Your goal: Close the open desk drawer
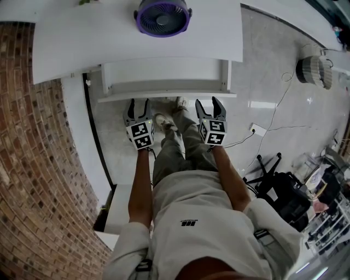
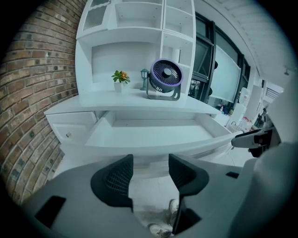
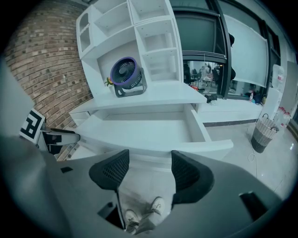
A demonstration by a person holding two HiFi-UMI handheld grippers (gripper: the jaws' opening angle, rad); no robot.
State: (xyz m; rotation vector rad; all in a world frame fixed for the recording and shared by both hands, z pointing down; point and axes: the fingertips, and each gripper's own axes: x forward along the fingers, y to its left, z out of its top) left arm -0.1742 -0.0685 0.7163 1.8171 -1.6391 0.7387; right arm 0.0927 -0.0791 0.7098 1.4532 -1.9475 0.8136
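The white desk drawer (image 1: 167, 96) stands pulled out from under the white desk top (image 1: 109, 33), empty inside (image 2: 153, 131) (image 3: 144, 128). My left gripper (image 1: 138, 104) hovers just short of the drawer's front edge, left of centre, open with nothing between its fingers (image 2: 150, 174). My right gripper (image 1: 210, 103) hangs level with it toward the right end of the drawer front, also open and empty (image 3: 148, 169). Neither gripper visibly touches the drawer.
A purple fan (image 1: 162, 16) stands on the desk top, with a small potted plant (image 2: 120, 78) beside it. A brick wall (image 1: 33, 164) runs along the left. A smaller closed drawer (image 2: 70, 128) sits left of the open one. The person's legs and shoes (image 1: 169, 123) are below the drawer.
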